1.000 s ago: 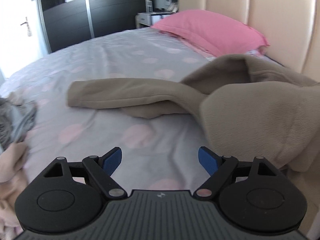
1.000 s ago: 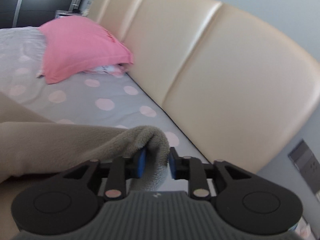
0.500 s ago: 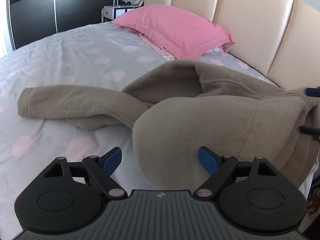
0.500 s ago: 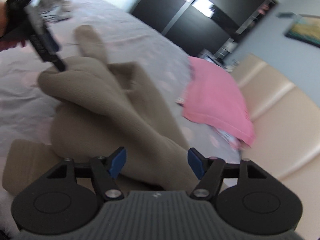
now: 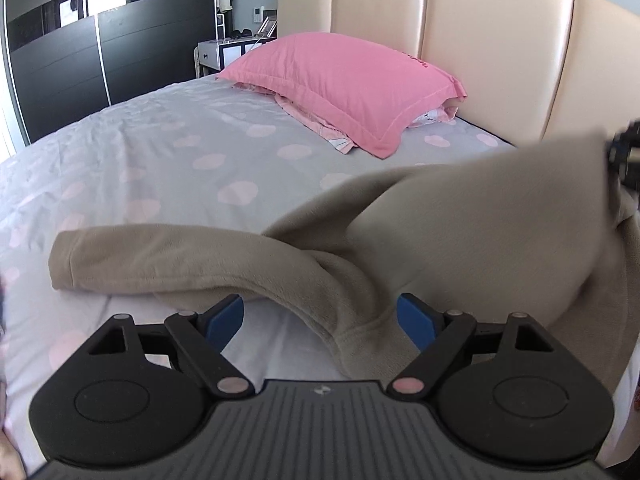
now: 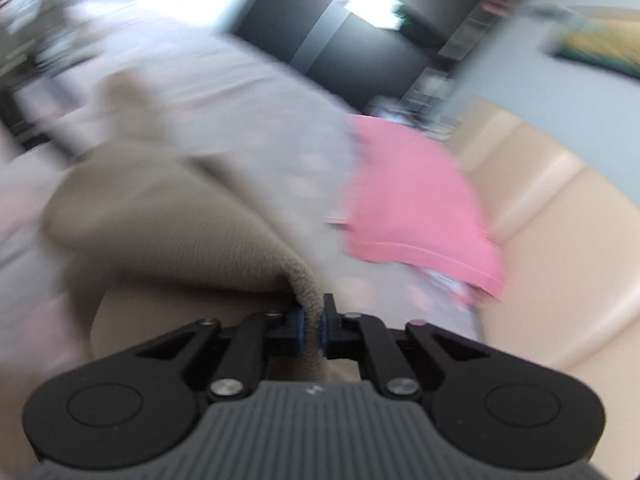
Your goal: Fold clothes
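Note:
A beige fleece garment (image 5: 460,232) lies on the bed, one sleeve (image 5: 160,260) stretched left. My left gripper (image 5: 320,316) is open, its blue pads on either side of a folded hem of the fleece near the front. My right gripper (image 6: 312,324) is shut on an edge of the beige fleece (image 6: 168,232) and lifts it; that view is blurred by motion. The right gripper also shows at the far right of the left wrist view (image 5: 624,152), holding up a corner of the fleece.
The bed has a grey sheet with pink dots (image 5: 180,152). A pink pillow (image 5: 344,84) lies by the cream padded headboard (image 5: 500,52). A dark wardrobe (image 5: 80,48) and a white bedside table (image 5: 224,50) stand beyond.
My right gripper has shut on the fleece edge and pulled it up and taut. My left gripper has moved in closer, and the fleece hem now lies between its open pads.

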